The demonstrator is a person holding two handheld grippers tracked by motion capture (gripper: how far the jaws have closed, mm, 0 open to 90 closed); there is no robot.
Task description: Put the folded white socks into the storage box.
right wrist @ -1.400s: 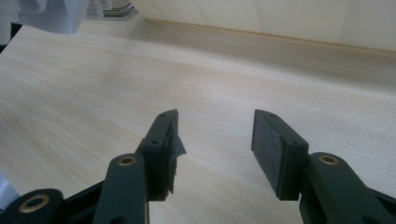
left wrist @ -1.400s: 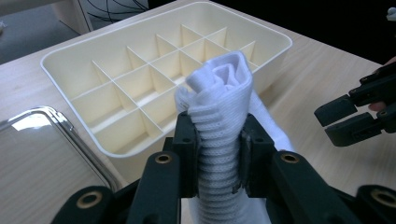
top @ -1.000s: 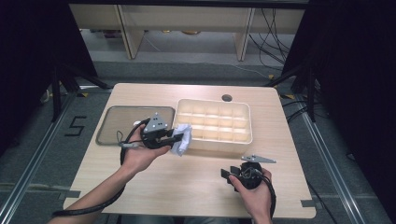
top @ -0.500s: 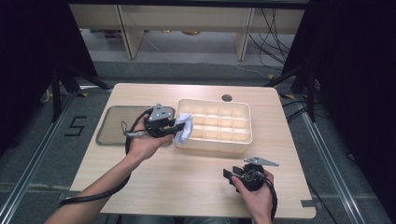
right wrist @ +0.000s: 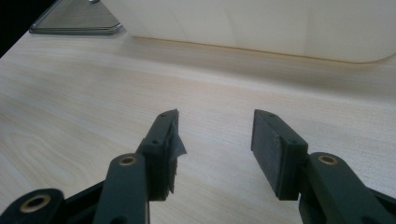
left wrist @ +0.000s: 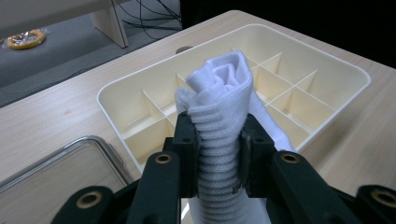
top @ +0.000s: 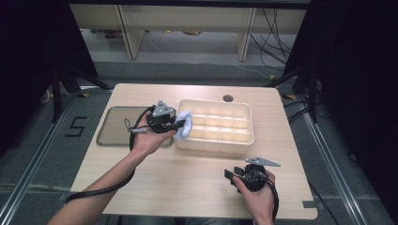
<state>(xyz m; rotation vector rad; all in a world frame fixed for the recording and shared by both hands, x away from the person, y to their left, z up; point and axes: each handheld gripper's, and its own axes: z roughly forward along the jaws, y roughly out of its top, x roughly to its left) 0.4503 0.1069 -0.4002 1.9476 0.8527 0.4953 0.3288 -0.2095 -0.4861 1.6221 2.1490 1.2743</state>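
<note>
White ribbed cloth (left wrist: 219,135) sat pinched tight between the jaws of the left gripper (top: 180,124), rolled into a bundle whose top bulged above the pads. That gripper hovered at the left end of the cream divided tray (top: 244,140), and the cloth (top: 184,125) hung right over the tray's left wall, above the nearest compartments; the left gripper view looked across the tray's (left wrist: 112,100) grid of cells with the bundle in front. Just left of the tray lay the flat metal tray (top: 110,129), its rim catching light. Down near the table's front edge, the right gripper (right wrist: 215,135) rested low over the bare wooden table (right wrist: 70,102), jaws spread apart with nothing between them, well apart from the cream tray. In the high view it (top: 230,174) pointed leftward.
</note>
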